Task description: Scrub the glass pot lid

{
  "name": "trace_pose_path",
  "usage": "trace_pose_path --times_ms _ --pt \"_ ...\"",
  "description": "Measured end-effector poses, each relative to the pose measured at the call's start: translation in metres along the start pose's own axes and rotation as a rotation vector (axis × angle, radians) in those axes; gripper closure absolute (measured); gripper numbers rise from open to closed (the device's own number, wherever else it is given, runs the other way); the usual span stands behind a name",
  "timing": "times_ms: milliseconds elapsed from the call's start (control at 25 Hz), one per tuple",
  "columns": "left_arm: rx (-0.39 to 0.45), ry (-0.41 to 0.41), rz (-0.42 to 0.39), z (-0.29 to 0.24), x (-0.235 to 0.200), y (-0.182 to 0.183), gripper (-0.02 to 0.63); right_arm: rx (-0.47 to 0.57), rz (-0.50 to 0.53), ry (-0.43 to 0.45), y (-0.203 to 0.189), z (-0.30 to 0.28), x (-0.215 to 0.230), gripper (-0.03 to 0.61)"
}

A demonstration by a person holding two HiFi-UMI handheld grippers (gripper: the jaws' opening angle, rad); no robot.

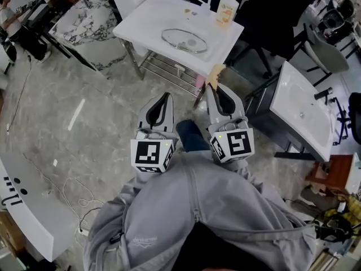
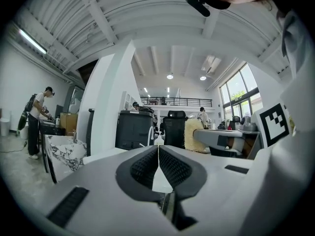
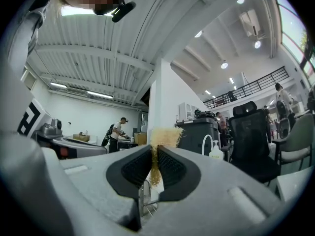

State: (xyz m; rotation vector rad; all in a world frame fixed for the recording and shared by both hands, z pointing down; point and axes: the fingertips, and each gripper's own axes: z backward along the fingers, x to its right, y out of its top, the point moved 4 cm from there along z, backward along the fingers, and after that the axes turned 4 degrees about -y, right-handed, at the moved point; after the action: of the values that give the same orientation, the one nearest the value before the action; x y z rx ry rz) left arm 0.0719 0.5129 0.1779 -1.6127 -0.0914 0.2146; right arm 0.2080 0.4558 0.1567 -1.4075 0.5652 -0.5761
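The glass pot lid lies flat in the basin of a white sink table ahead of me. A soap bottle stands at its far right corner. My left gripper is shut with nothing between its pads and is held level, short of the table's near edge. Beside it, my right gripper is shut on a yellow fibrous scrubber, which sticks out past the tips toward the table's front corner.
A metal rack sits under the sink table. A second white sink unit stands at the right, a marble-patterned slab at the back left, and a white counter at the near left. Cables lie on the floor. A person stands far left.
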Motion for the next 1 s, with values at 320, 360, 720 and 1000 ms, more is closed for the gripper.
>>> trace_pose_path --times_ms 320,360,720,1000 --pt "0.019 0.036 -0.01 -0.02 -0.033 -0.003 0.604 0.028 0.017 0.055 -0.008 -0.043 -0.002 0.549" --pt "0.022 0.036 -0.011 -0.026 -0.038 -0.003 0.604 0.028 0.018 0.056 -0.009 -0.05 -0.001 0.549" --pt "-0.008 -0.019 0.008 -0.123 -0.096 0.004 0.604 0.011 0.012 0.033 -0.026 -0.158 0.037 0.549" --pt "-0.021 -0.013 -0.011 -0.201 -0.155 0.017 0.604 -0.013 0.028 0.008 -0.039 -0.254 0.072 0.549"
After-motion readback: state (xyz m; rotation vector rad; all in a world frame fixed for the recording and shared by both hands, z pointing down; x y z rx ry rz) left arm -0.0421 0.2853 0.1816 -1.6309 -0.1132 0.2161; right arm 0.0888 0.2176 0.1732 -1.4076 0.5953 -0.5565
